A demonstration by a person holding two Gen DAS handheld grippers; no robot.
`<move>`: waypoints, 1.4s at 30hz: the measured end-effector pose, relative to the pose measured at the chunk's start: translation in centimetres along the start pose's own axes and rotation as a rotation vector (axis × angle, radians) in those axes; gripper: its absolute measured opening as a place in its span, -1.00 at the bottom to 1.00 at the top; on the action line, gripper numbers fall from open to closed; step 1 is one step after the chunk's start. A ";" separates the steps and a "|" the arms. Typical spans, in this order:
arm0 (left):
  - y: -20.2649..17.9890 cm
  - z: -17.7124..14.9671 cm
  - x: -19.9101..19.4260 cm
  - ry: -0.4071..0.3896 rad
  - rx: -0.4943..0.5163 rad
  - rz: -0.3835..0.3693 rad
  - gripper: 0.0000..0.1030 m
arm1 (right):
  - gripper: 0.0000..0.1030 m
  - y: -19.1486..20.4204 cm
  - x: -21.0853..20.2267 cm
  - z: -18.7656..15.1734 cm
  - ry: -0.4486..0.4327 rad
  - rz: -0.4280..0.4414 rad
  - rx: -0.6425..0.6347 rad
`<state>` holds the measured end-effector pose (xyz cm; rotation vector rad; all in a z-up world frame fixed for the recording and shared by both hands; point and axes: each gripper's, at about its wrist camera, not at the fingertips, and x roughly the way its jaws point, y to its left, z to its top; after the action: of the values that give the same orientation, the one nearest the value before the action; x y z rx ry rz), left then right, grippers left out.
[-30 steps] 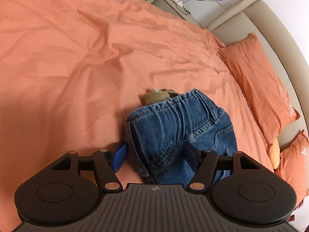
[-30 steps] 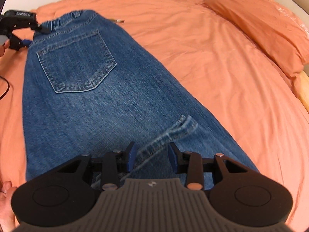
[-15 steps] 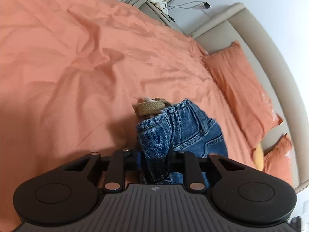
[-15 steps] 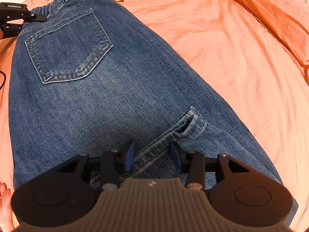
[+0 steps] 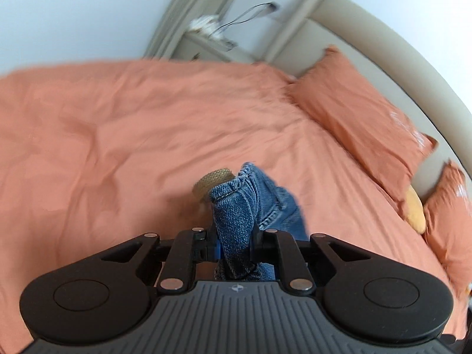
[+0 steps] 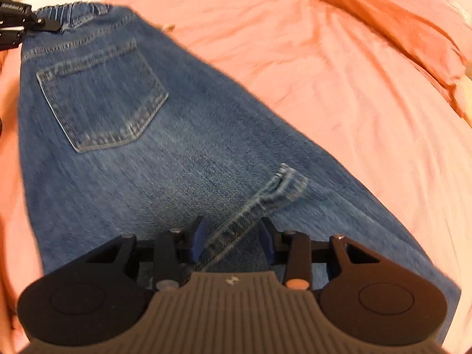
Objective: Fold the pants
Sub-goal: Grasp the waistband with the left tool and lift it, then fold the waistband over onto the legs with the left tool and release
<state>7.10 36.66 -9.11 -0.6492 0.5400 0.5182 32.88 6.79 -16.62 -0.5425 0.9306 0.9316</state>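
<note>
While the blue denim pants (image 6: 183,135) are lying spread across the orange bedspread (image 6: 368,103), back pocket (image 6: 103,97) facing up, the left gripper (image 5: 234,240) is pinching the bunched waistband (image 5: 233,206), its jaws having just been closing on the denim. The right gripper (image 6: 233,236) is straddling a raised seam fold (image 6: 265,200) near the crotch; whether its pads are pressing cannot be told. Orange pillows (image 5: 360,118) are leaning against the beige headboard (image 5: 383,44).

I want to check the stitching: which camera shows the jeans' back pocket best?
The right wrist view: the back pocket faces the camera whole, though blurred. The left wrist view shows only bunched waistband, no pocket.
</note>
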 end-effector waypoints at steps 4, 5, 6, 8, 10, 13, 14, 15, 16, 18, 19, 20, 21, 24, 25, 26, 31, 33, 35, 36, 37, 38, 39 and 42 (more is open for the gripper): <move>-6.5 0.5 -3.1 -0.053 0.137 -0.028 -0.67 | -0.29 -0.5 -3.8 -1.2 -0.037 0.011 0.062; -8.3 0.4 -3.9 -0.069 0.171 -0.036 -0.67 | -0.29 -0.6 -4.8 -1.5 -0.046 0.002 0.079; -10.1 0.2 -4.6 -0.084 0.206 -0.043 -0.67 | -0.29 -0.6 -5.8 -2.0 -0.057 -0.003 0.098; -14.1 -0.3 -6.0 -0.110 0.276 -0.050 -0.67 | -0.29 -2.0 -7.4 -3.8 -0.079 -0.008 0.147; -18.1 -1.2 -7.2 -0.133 0.349 -0.054 -0.67 | -0.29 -3.1 -8.9 -5.8 -0.106 -0.013 0.185; -24.2 -3.5 -8.6 -0.167 0.456 -0.071 -0.67 | -0.29 -5.0 -10.5 -9.3 -0.129 -0.040 0.251; -26.2 -4.4 -8.9 -0.173 0.487 -0.082 -0.67 | -0.29 -5.6 -11.0 -10.4 -0.140 -0.046 0.276; -28.0 -5.3 -8.9 -0.177 0.515 -0.090 -0.67 | -0.29 -6.1 -11.2 -11.5 -0.152 -0.051 0.302; -29.9 -6.3 -8.8 -0.177 0.546 -0.101 -0.67 | -0.29 -6.6 -11.5 -12.6 -0.165 -0.055 0.326; -33.2 -8.4 -8.2 -0.158 0.596 -0.126 -0.67 | -0.29 -7.6 -12.3 -14.6 -0.195 -0.063 0.378; -34.8 -9.5 -7.6 -0.139 0.619 -0.140 -0.67 | -0.29 -8.1 -12.7 -15.6 -0.210 -0.062 0.407; -36.3 -10.9 -6.8 -0.122 0.647 -0.151 -0.67 | -0.29 -8.7 -13.0 -16.5 -0.224 -0.058 0.437; -37.6 -12.5 -6.1 -0.112 0.678 -0.155 -0.67 | -0.29 -9.3 -13.4 -17.3 -0.239 -0.055 0.469; -40.7 -17.5 -3.5 -0.056 0.765 -0.157 -0.67 | -0.29 -10.9 -13.9 -19.4 -0.282 -0.054 0.551; -41.3 -19.2 -2.5 -0.024 0.786 -0.158 -0.67 | -0.29 -11.4 -14.2 -20.1 -0.295 -0.055 0.569; -41.7 -20.8 -1.6 0.011 0.808 -0.162 -0.67 | -0.29 -11.9 -14.2 -20.8 -0.305 -0.060 0.585; -42.1 -28.9 0.4 0.115 0.936 -0.164 -0.67 | -0.28 -14.8 -13.9 -24.5 -0.281 -0.092 0.679; -41.7 -31.3 0.6 0.158 0.977 -0.163 -0.65 | -0.28 -15.7 -13.6 -25.5 -0.254 -0.112 0.691; -41.2 -32.9 1.1 0.211 1.007 -0.174 -0.59 | -0.28 -16.6 -13.2 -26.0 -0.240 -0.114 0.695; -41.2 -33.4 1.2 0.229 1.018 -0.185 -0.57 | -0.26 -16.9 -13.1 -26.2 -0.238 -0.113 0.701; -41.0 -33.8 1.2 0.244 1.027 -0.202 -0.47 | -0.25 -17.2 -13.0 -26.3 -0.236 -0.111 0.708; -40.9 -34.0 1.1 0.267 1.028 -0.236 -0.35 | -0.24 -17.4 -12.9 -26.3 -0.235 -0.110 0.717; -40.7 -33.9 1.0 0.294 1.016 -0.272 -0.26 | -0.23 -17.7 -12.8 -26.5 -0.235 -0.109 0.726; -39.8 -32.7 1.1 0.408 0.927 -0.402 0.07 | -0.23 -18.2 -13.1 -26.7 -0.240 -0.107 0.736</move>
<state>21.90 -12.31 -15.00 0.0492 0.9196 -0.2713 33.41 -27.97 -18.81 0.1452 0.9372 0.4856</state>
